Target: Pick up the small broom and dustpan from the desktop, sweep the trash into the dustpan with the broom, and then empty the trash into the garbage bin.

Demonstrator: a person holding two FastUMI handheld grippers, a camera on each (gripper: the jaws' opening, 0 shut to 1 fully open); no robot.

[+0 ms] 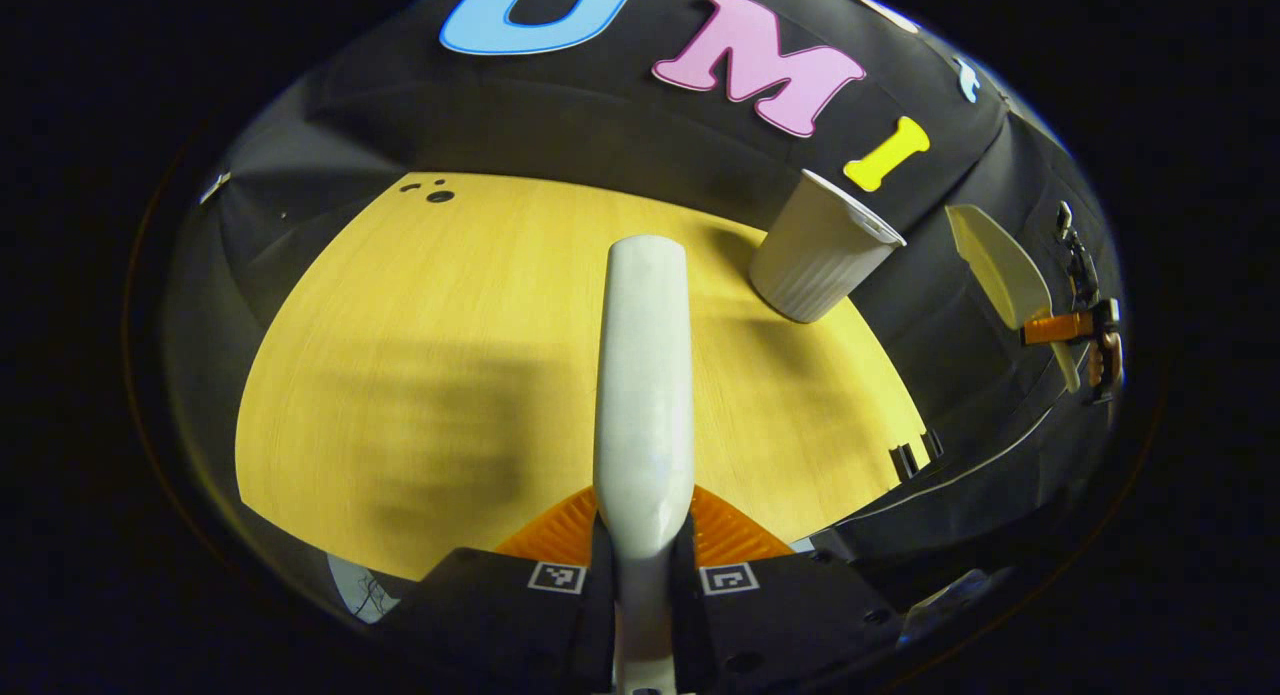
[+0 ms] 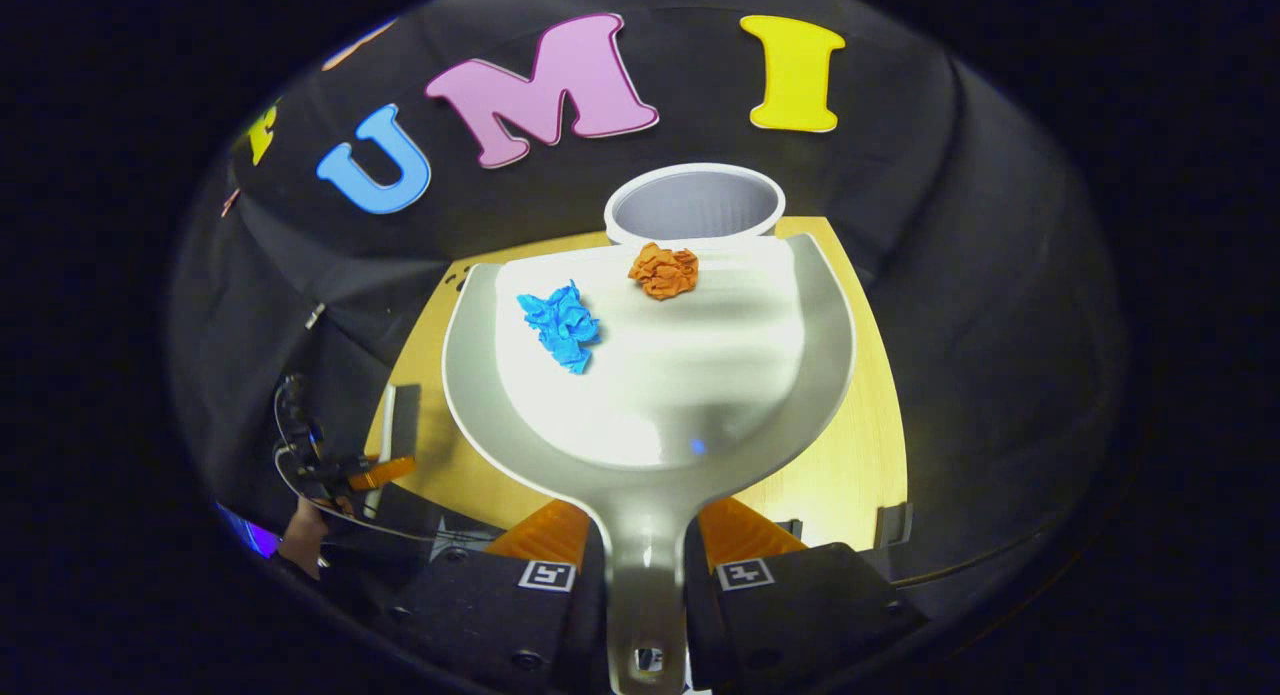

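My left gripper (image 1: pixel 645 540) is shut on the small white broom (image 1: pixel 645 375), which sticks straight forward over the wooden table (image 1: pixel 400 375); its bristles are hidden. My right gripper (image 2: pixel 645 545) is shut on the handle of the white dustpan (image 2: pixel 650 375), held above the table. A crumpled blue paper (image 2: pixel 562 325) and a crumpled orange paper (image 2: pixel 664 270) lie in the pan near its front lip. The white ribbed garbage bin (image 2: pixel 695 205) stands just beyond that lip, open side up. The left gripper view has the bin (image 1: pixel 820 250) at the far right and the dustpan (image 1: pixel 1000 265) raised beyond it.
In the right gripper view, the left gripper (image 2: pixel 345 470) and a hand are at the lower left. Black clips (image 1: pixel 915 455) sit on the table's right edge. Small dark marks (image 1: pixel 435 192) lie at its far corner. The black cloth wall rings the table.
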